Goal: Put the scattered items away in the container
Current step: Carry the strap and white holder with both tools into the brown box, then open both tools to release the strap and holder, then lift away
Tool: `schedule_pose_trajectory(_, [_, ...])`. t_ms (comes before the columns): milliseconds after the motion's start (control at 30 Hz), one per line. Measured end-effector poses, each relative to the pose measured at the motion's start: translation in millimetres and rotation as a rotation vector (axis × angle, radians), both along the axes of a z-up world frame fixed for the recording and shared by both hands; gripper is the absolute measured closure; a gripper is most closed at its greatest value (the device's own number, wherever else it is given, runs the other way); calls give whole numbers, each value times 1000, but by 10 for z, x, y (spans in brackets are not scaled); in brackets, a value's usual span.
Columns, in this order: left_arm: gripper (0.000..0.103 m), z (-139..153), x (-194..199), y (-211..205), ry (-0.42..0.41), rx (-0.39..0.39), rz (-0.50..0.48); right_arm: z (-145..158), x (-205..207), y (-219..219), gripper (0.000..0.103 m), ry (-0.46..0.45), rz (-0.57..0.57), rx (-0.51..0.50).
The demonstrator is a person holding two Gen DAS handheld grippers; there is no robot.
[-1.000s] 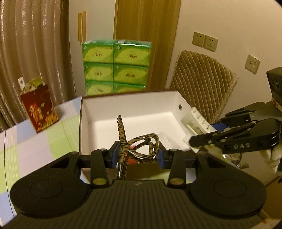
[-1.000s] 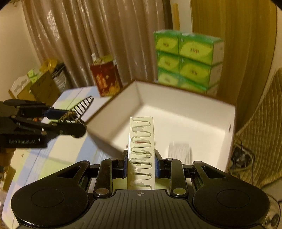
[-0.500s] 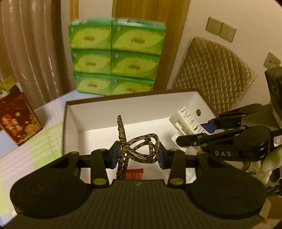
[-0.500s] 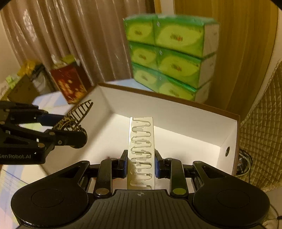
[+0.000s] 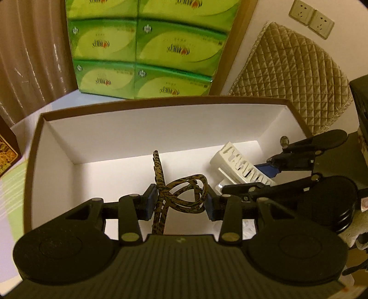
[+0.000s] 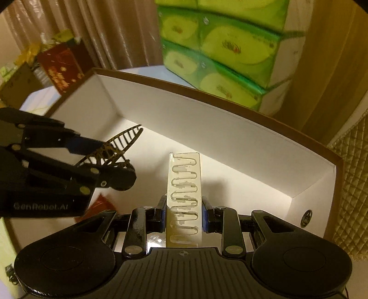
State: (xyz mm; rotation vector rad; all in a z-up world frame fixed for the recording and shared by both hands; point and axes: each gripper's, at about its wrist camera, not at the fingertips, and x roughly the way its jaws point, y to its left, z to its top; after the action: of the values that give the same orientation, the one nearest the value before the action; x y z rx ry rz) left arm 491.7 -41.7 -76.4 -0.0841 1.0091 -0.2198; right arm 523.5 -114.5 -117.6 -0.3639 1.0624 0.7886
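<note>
My left gripper is shut on a leopard-patterned hair claw clip, held over the inside of the white cardboard box with brown rim. In the right wrist view that same gripper shows at the left with the dark clip poking out. My right gripper is shut on a white wavy hair clip, also inside the box. From the left wrist view, the right gripper and its white clip sit at the box's right side. A small red packet lies on the box floor.
A stack of green tissue packs stands just behind the box. A red gift bag stands on the table at the left. A quilted chair back and wall sockets are to the right.
Both grippers have moved forward and down into the box with their clips still held. The box and tissue packs now loom larger in both views.
</note>
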Motion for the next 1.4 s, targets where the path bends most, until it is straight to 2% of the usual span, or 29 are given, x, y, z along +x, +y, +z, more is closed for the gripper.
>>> schedule_pose_trajectory(533, [66, -259, 269, 58, 53, 25, 35, -265, 256, 37, 78, 44, -103, -41])
schedule_pose_trajectory(633, [67, -270, 286, 78, 66, 4, 44, -276, 281, 20, 77, 57, -122, -42])
schedule_pose_trajectory(667, [66, -262, 284, 87, 62, 0, 49, -273, 283, 18, 72, 65, -118, -40])
schedule_pose_trajectory(700, [63, -255, 283, 95, 60, -1, 52, -266, 277, 15, 57, 67, -112, -39])
schedule_pose_trajectory(767, [57, -248, 293, 100, 66, -4, 49, -235, 241, 15, 40, 42, -96, -41])
schedule_pose_trajectory(1033, [55, -231, 206, 127, 82, 8, 41, -146, 74, -43, 33, -19, -75, -73])
schedule_pose_trajectory(1233, [55, -162, 74, 129, 86, 10, 31, -54, -46, -128, 24, -11, -84, -52])
schedule_pose_trajectory(1300, [54, -133, 19, 114, 87, 18, 22, -23, -85, -151, 17, -16, -90, -55])
schedule_pose_trajectory(1400, [49, -85, -59, 104, 89, 33, 19, 37, -160, -200, 15, -20, -92, -49])
